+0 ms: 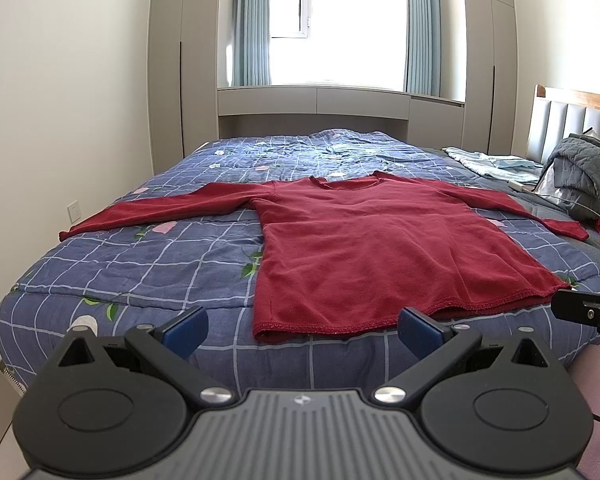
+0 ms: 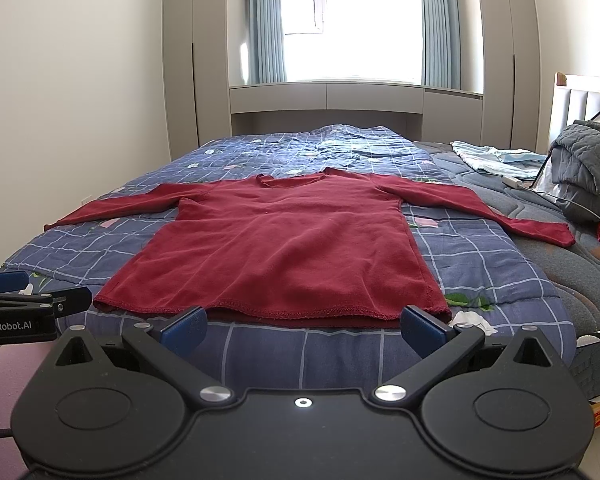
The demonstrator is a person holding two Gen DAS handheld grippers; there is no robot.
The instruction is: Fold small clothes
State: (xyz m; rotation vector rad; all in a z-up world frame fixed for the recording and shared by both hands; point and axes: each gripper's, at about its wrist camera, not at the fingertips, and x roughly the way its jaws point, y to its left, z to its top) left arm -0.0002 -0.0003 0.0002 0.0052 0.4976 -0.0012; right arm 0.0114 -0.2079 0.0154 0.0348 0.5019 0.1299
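A red long-sleeved top [image 1: 364,240] lies flat on a bed with a blue checked quilt [image 1: 148,256], sleeves spread out to both sides. The left gripper [image 1: 302,330] and the right gripper [image 2: 304,328] hover near its hem, fingers spread wide, grasping nothing.

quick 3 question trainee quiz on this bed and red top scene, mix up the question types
1. True or false: the red long-sleeved top lies flat on the blue checked quilt with both sleeves spread out.
2. Multiple choice: the jaws of the left gripper and right gripper are A) both open and empty, B) both shut on the hem, C) one open, one shut.
3. Fill in: the grey padded jacket is heaped near the bed's ____.

Key: 1 true; 2 A; 3 headboard
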